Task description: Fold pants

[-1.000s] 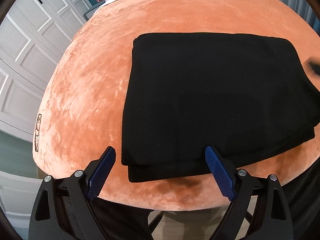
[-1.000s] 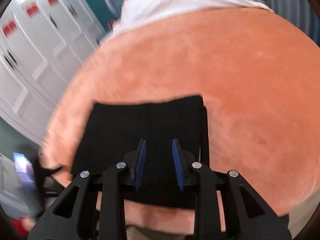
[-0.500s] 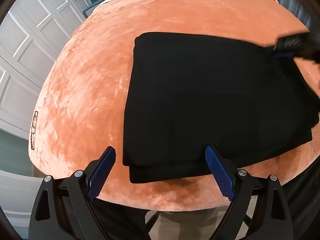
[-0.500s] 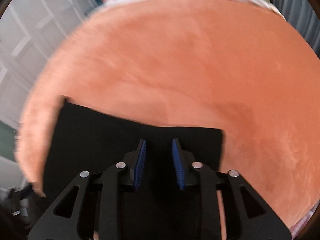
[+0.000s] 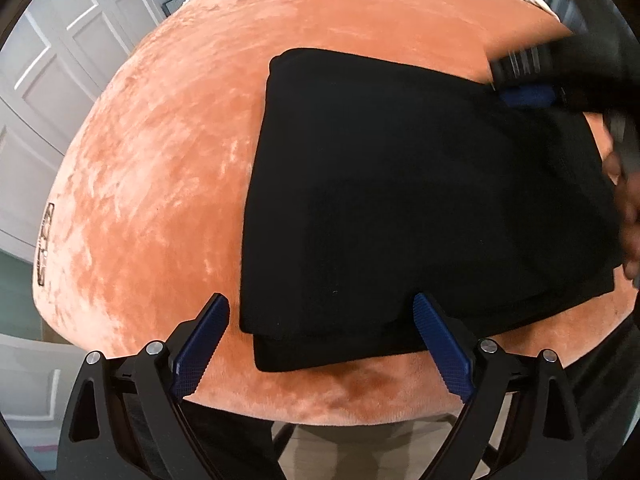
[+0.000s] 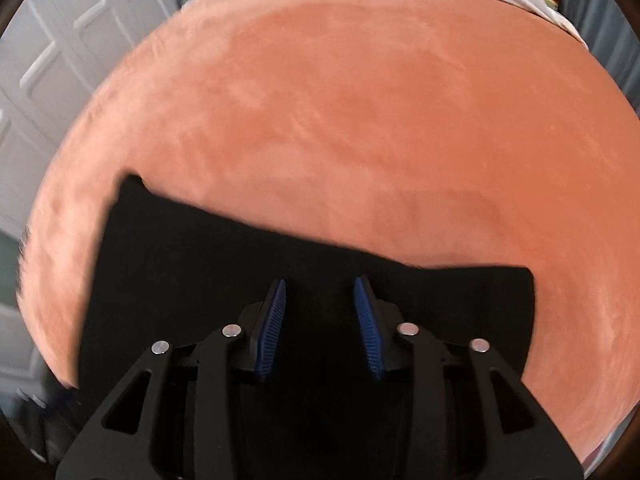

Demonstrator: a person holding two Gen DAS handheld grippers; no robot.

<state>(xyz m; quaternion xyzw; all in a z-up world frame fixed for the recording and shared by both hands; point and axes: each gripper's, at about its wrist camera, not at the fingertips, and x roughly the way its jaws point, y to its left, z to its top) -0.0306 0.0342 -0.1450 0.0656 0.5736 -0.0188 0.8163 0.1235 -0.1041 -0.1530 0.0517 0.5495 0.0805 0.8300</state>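
Over the folded black pants point(image 5: 420, 200), the right tongs point(image 6: 320, 308) have slid toward the far edge, jaws just opening on nothing, while the left tongs point(image 5: 320, 320) gape empty at the near edge, so another fold looks imminent.

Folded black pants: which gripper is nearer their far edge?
Right. The right gripper hovers over the folded black pants close to their far edge, jaws just opening, nothing between them. The left gripper is at the near edge, open.
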